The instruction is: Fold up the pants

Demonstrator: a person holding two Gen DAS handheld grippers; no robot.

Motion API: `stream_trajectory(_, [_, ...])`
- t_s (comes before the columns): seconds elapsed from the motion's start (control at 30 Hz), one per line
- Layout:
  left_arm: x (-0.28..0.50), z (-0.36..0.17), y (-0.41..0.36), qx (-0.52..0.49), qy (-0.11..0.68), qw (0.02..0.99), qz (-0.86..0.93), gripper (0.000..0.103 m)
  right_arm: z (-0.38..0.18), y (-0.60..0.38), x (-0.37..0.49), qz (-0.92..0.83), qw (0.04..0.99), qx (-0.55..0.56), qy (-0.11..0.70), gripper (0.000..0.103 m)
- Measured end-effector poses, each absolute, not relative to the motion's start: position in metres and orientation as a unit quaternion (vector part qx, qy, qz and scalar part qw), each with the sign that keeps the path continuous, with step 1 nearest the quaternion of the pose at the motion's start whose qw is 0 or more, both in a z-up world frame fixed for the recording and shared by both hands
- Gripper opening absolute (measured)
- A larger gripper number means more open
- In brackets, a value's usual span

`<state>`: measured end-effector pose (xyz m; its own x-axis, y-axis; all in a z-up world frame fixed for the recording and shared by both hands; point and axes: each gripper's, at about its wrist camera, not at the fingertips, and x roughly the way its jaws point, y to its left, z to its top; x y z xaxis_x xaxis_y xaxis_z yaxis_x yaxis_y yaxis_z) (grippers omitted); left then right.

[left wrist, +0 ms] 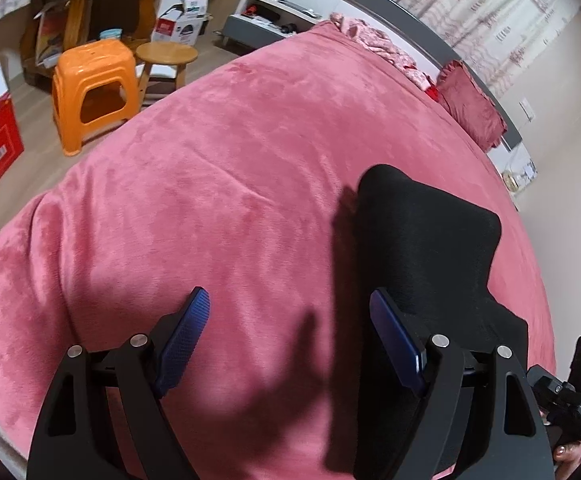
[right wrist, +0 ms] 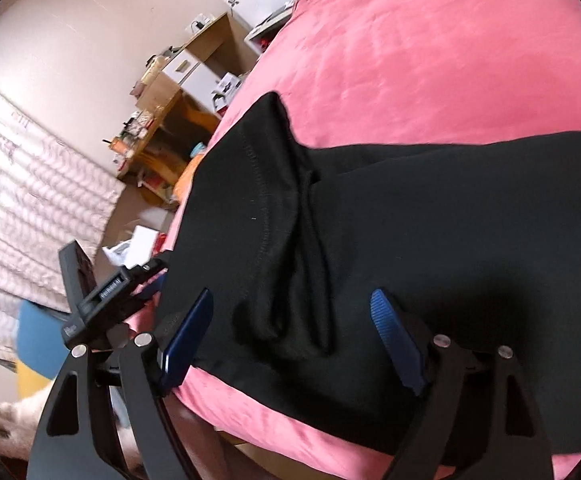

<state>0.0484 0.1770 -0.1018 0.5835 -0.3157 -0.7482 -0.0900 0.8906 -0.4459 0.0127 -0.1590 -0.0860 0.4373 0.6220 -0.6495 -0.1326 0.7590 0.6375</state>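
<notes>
Black knit pants (right wrist: 410, 240) being approached on pink fleece bedspread (right wrist: 430, 60); left gripper (left wrist: 290, 336) and right gripper (right wrist: 294, 332), both spread wide and empty, best closed on hem at lower frame.

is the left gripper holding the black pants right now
No, the left gripper is open over the pink blanket, its fingers apart beside the black pants.

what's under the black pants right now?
The pink blanket on the bed; it shows all around the black pants, including past their near edge. Whatever lies directly beneath the fabric is covered, so anything else under it cannot be seen.
</notes>
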Motion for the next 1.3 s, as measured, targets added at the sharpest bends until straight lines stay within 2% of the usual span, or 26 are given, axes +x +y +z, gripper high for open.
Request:
stream_trajectory(0.03, [0.049, -0.104, 0.18, -0.231, 0.453, 0.859, -0.062, 0.081, -0.089, -0.158, 0.017, 0.238, 0.801, 0.266, 0.48, 0.08])
stream_trajectory(0.13, [0.052, -0.112, 0.184, -0.245, 0.459, 0.852, -0.057, 0.081, -0.101, -0.154, 0.035, 0.233, 0.778, 0.304, 0.498, 0.07])
stream_trajectory(0.17, [0.051, -0.113, 0.185, -0.246, 0.459, 0.852, -0.057, 0.081, -0.106, -0.153, 0.04, 0.234, 0.77, 0.32, 0.5, 0.063])
stream_trajectory(0.23, [0.052, -0.114, 0.183, -0.238, 0.458, 0.854, -0.058, 0.081, -0.108, -0.15, 0.044, 0.23, 0.768, 0.327, 0.5, 0.059])
stream_trajectory(0.27, [0.052, -0.114, 0.181, -0.234, 0.459, 0.855, -0.059, 0.083, -0.106, -0.148, 0.044, 0.236, 0.769, 0.322, 0.498, 0.043])
stream_trajectory(0.3, [0.052, -0.114, 0.179, -0.23, 0.458, 0.856, -0.061, 0.084, -0.104, -0.143, 0.044, 0.242, 0.769, 0.312, 0.503, 0.032])
stream_trajectory(0.33, [0.052, -0.114, 0.177, -0.226, 0.457, 0.858, -0.063, 0.084, -0.101, -0.142, 0.046, 0.243, 0.771, 0.302, 0.505, 0.027])
stream_trajectory(0.37, [0.052, -0.114, 0.176, -0.223, 0.457, 0.859, -0.062, 0.084, -0.097, -0.14, 0.049, 0.261, 0.768, 0.298, 0.503, 0.013])
stream_trajectory(0.67, [0.048, -0.102, 0.154, -0.179, 0.444, 0.875, -0.078, 0.084, -0.016, -0.15, 0.012, 0.304, 0.83, 0.226, 0.409, 0.011])
stream_trajectory(0.9, [0.04, -0.065, 0.09, -0.087, 0.392, 0.899, -0.171, 0.084, 0.019, -0.224, -0.028, 0.252, 0.865, 0.232, 0.366, 0.011])
stream_trajectory(1.1, [0.039, -0.059, 0.023, -0.017, 0.382, 0.89, -0.249, 0.084, 0.008, -0.292, -0.063, 0.174, 0.876, 0.258, 0.368, 0.011])
stream_trajectory(1.3, [0.04, -0.073, -0.041, 0.053, 0.392, 0.868, -0.302, 0.085, -0.033, -0.343, -0.082, 0.114, 0.86, 0.311, 0.389, 0.011])
